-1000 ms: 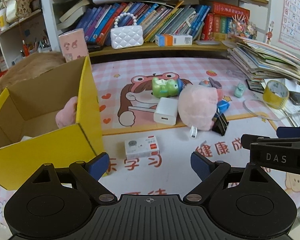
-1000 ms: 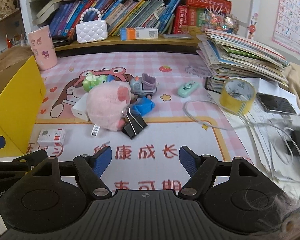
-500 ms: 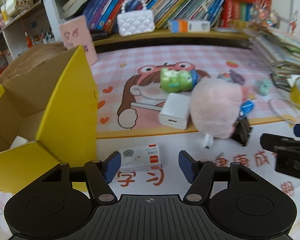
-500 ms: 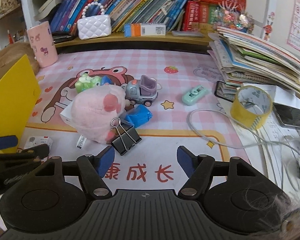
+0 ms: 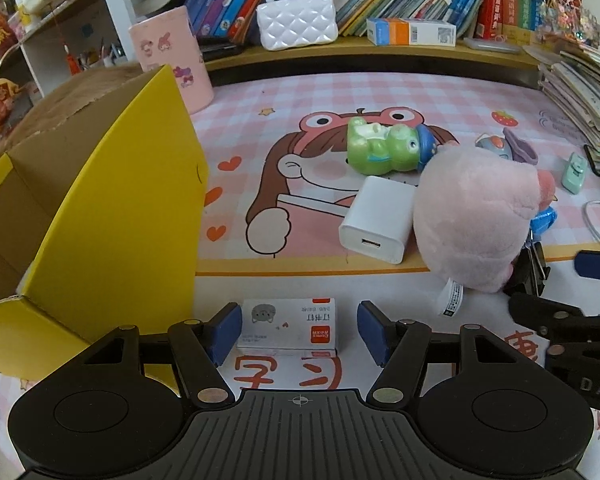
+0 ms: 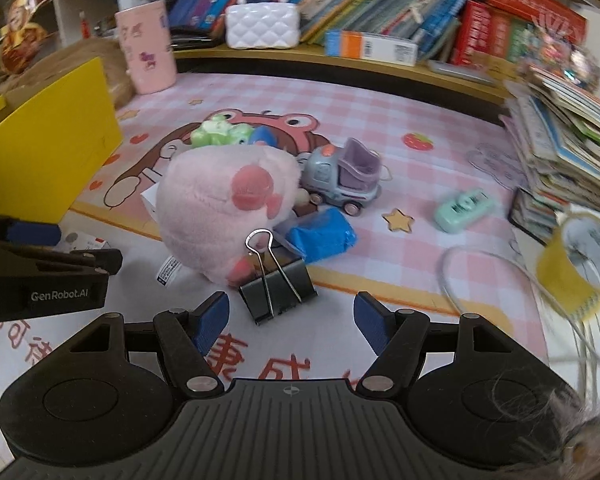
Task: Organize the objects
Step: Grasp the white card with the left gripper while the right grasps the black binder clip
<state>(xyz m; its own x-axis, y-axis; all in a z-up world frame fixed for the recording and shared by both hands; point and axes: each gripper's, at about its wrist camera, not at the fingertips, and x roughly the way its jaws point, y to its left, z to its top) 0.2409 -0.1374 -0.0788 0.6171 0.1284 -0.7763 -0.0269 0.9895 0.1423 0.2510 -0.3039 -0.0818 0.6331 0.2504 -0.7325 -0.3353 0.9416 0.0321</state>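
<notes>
Staple box, white with a red corner patch and small print too fine to read, lies flat on the surface between the spread jaws of the left gripper, just beside the yellow carton at 9 o'clock. Half a second ago it lay further ahead of the pads. Large red characters are printed on the mat under it. The right gripper, jaws also spread, faces a black binder clip at 12 o'clock, touching the pink plush; only this view shows "GenRobot.AI" on the other tool.
</notes>
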